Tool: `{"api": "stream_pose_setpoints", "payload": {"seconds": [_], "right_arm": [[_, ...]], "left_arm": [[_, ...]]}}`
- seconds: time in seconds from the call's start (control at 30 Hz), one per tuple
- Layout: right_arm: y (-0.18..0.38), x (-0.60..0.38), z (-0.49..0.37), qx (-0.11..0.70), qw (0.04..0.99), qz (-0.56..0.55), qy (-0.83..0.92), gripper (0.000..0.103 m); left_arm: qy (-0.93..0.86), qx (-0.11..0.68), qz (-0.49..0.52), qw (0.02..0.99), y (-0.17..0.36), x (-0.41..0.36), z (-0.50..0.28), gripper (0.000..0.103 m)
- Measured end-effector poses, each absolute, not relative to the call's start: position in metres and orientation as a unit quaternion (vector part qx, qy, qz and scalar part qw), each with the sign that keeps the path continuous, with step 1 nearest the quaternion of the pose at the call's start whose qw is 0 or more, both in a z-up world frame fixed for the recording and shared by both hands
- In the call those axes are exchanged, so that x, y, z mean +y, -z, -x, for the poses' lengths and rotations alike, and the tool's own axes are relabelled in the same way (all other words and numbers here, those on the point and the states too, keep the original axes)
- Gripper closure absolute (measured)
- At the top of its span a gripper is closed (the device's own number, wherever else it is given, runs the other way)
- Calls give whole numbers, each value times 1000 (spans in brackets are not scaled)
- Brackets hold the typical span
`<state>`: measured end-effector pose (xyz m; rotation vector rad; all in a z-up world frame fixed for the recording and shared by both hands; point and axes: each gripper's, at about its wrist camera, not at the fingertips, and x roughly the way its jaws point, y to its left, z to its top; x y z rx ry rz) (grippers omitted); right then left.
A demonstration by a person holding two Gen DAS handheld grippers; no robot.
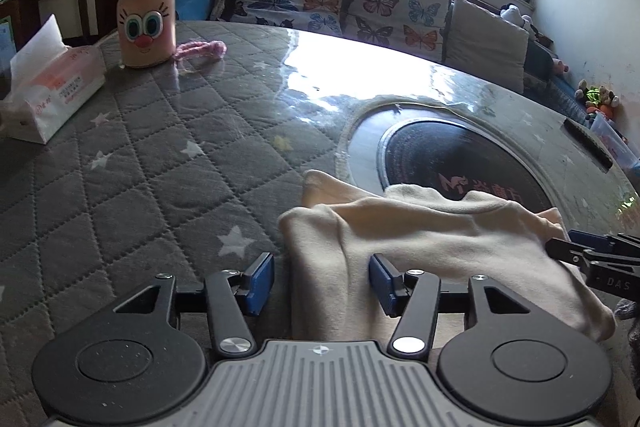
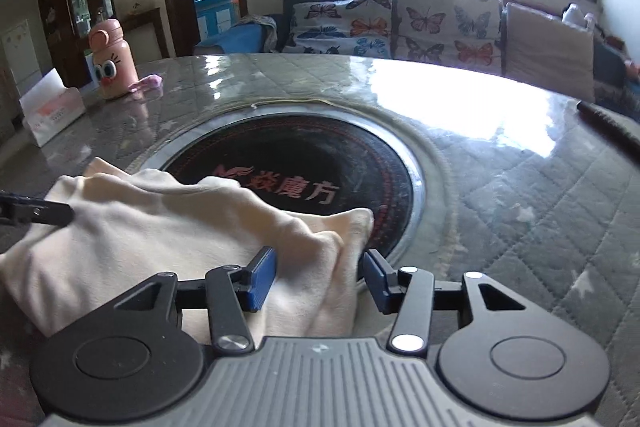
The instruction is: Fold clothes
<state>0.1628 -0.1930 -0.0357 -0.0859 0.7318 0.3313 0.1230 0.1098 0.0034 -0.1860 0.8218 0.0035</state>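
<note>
Cream-coloured soft garment (image 1: 420,247), partly folded, on the round table with the grey quilted star-patterned cover (image 1: 140,167) under glossy clear film. Far edge of the garment over the rim of the black round cooktop with pink lettering (image 2: 304,163) set into the middle of the table.

Left gripper (image 1: 322,283) at the left end of the garment, blue-padded fingers (image 1: 260,281) wide apart, cloth between them, not pinched. Right gripper (image 2: 318,281) at the right end, also wide apart, a raised fold of the cloth between the fingers, nothing clamped. Tip of each gripper at the edge of the other camera's view, just above the cloth.

At the far left of the table: pink cartoon-face bottle (image 1: 146,13), upright, pink woolly strap (image 1: 202,49) just beside it, white-and-pink tissue pack (image 1: 48,83) near. Behind the table, sofa with butterfly-print cushions (image 2: 400,23) under a bright window.
</note>
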Motion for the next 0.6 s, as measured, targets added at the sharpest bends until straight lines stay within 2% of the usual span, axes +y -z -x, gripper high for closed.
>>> {"api": "stream_pose_setpoints", "payload": {"seconds": [0.27, 0.6], "right_arm": [[28, -197, -167, 340, 926, 39, -158, 54], [33, -194, -177, 365, 915, 18, -171, 56]], "left_arm": [[-21, 390, 77, 917, -7, 116, -134, 46], [-17, 393, 85, 915, -5, 120, -140, 46]]}}
